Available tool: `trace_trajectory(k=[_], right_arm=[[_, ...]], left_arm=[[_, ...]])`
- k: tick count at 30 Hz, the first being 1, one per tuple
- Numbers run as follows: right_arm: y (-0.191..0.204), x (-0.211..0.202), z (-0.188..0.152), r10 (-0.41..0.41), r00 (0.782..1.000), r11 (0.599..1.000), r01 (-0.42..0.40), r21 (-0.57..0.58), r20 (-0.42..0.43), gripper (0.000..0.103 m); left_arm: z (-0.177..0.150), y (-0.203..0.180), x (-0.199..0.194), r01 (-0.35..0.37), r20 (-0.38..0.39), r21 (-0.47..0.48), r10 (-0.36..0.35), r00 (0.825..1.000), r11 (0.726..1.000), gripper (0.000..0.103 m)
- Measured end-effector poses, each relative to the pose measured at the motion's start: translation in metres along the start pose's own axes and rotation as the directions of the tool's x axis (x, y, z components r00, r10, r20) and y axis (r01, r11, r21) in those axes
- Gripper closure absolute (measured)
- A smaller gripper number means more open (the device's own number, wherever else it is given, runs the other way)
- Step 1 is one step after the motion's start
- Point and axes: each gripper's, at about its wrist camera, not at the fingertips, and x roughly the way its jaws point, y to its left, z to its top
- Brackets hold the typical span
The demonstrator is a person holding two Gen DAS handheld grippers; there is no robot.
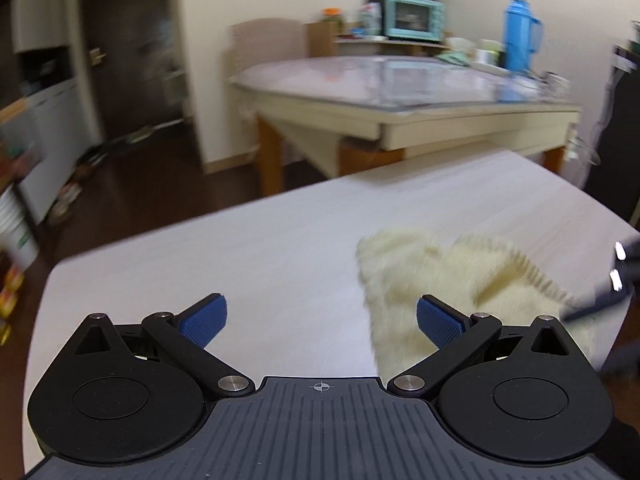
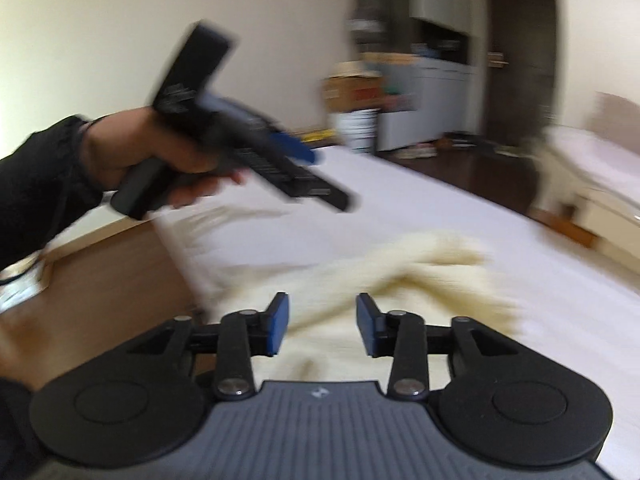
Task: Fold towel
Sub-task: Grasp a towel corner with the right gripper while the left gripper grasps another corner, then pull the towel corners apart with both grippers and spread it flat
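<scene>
Looking down the left gripper [image 1: 322, 322] we've got its blue pads spread wide with nothing between them, just bare white table [image 1: 200, 264] under the gap. The towel [image 1: 432, 280], a fluffy cream one, lies rumpled on the table ahead and to the right of that gripper, with the right-hand pad overlapping its near edge in the view; we can't tell if it actually touches.

From the other side, the right gripper [image 2: 322, 322] hangs over the towel [image 2: 400, 280] too, jaws parted part way, pads clear of the fabric, so it's not pinching anything. The cloth bunches into a ridge just beyond its fingertips and spreads flat beneath them.

Up and to the left of the right gripper we see the person's left hand [image 2: 160, 160], dark sleeve at the wrist, wrapped around the handle of the left gripper, which is tilted nose-down toward the table and held well above it. Everything's pretty motion-blurred, so finer detail is a no-go.
</scene>
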Motion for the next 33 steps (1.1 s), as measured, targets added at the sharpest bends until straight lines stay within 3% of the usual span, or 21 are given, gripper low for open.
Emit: trace_trajectory(k=[2, 6, 12, 15, 16, 17, 19, 24, 25, 27, 28, 30, 33], right_arm=[[-0.025, -0.003, 0.000, -0.064, 0.998, 0.995, 0.064, 0.081, 0.003, 0.060], [-0.061, 0.005, -0.004, -0.117, 0.993, 0.978, 0.121, 0.168, -0.035, 0.060], [-0.095, 0.012, -0.017, -0.075, 0.996, 0.953, 0.085, 0.290, -0.045, 0.056], [-0.112, 0.031, -0.008, -0.054, 0.996, 0.957, 0.073, 0.280, -0.075, 0.060], [-0.113, 0.034, -0.006, -0.044, 0.996, 0.959, 0.065, 0.278, -0.079, 0.073], [-0.114, 0.034, -0.007, -0.038, 0.996, 0.958, 0.059, 0.279, -0.079, 0.089], [-0.112, 0.031, -0.009, -0.045, 0.996, 0.962, 0.064, 0.264, -0.078, 0.097], [-0.103, 0.020, -0.009, -0.076, 0.996, 0.969, 0.085, 0.230, -0.049, 0.098], [-0.099, 0.016, -0.008, -0.090, 0.995, 0.971, 0.096, 0.220, -0.037, 0.099], [-0.093, 0.011, -0.006, -0.112, 0.993, 0.973, 0.115, 0.202, -0.024, 0.099], [-0.088, 0.006, -0.006, -0.123, 0.992, 0.974, 0.124, 0.191, -0.017, 0.099], [-0.080, 0.000, -0.006, -0.133, 0.991, 0.976, 0.132, 0.173, -0.010, 0.099], [-0.070, -0.004, -0.008, -0.137, 0.991, 0.980, 0.137, 0.143, -0.011, 0.099]], left_arm=[[0.014, 0.000, 0.016, 0.072, -0.011, 0.047, -0.071, 0.997, 0.996, 0.000], [0.033, 0.000, 0.041, 0.185, -0.029, 0.106, -0.182, 0.983, 0.977, 0.000], [0.055, 0.001, 0.094, 0.290, -0.122, 0.135, -0.275, 0.954, 0.947, 0.000], [0.055, 0.001, 0.113, 0.320, -0.169, 0.143, -0.295, 0.940, 0.937, 0.004], [0.054, 0.000, 0.119, 0.335, -0.189, 0.145, -0.306, 0.933, 0.931, 0.011], [0.053, -0.001, 0.125, 0.348, -0.206, 0.149, -0.315, 0.926, 0.926, 0.029], [0.051, -0.006, 0.133, 0.365, -0.243, 0.171, -0.320, 0.916, 0.915, 0.038], [0.047, -0.019, 0.140, 0.387, -0.284, 0.239, -0.318, 0.905, 0.890, 0.043], [0.045, -0.020, 0.139, 0.393, -0.285, 0.250, -0.321, 0.903, 0.885, 0.049], [0.045, -0.023, 0.135, 0.408, -0.286, 0.257, -0.335, 0.898, 0.876, 0.078], [0.044, -0.026, 0.132, 0.399, -0.281, 0.278, -0.323, 0.904, 0.874, 0.096], [0.041, -0.031, 0.126, 0.333, -0.259, 0.331, -0.254, 0.932, 0.883, 0.096], [0.040, -0.022, 0.116, 0.243, -0.192, 0.319, -0.189, 0.963, 0.916, 0.097]])
